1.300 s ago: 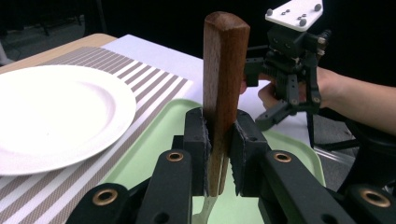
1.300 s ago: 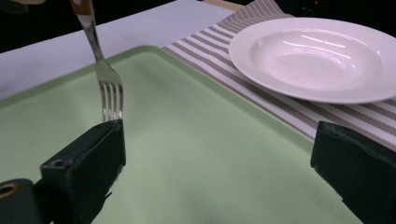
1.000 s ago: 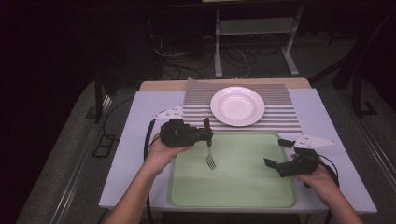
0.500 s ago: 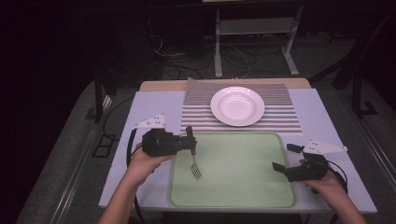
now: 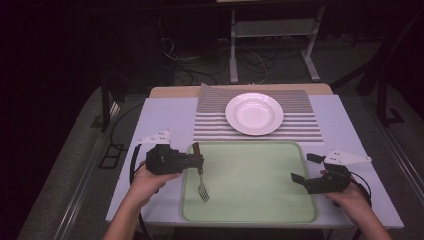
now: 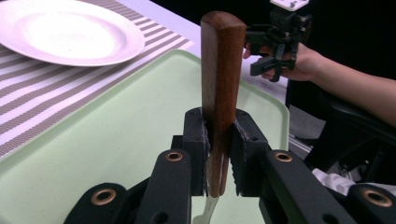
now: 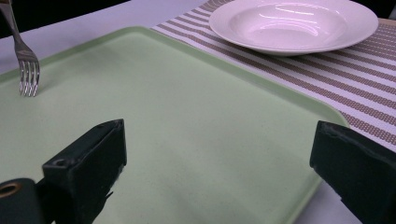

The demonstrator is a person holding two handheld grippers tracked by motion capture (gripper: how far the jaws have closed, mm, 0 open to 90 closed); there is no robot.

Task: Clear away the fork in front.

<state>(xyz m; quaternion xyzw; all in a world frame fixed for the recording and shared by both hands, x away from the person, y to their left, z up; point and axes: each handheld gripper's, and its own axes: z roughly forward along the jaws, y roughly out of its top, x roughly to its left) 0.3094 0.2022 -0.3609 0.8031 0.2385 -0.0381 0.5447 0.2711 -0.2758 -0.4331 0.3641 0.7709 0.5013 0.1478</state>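
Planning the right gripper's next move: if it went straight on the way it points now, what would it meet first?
Probably the green tray, bare ahead of the right gripper; past it the fork, though depth is unclear.

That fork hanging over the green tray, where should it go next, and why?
Probably a little further toward the person's left, past the tray's rim. The left gripper is shut on the fork by its wooden handle, tines pointing down just above the tray. The right gripper is open, holding nothing, beside the tray's far side, so the left one seems to be doing the carrying.
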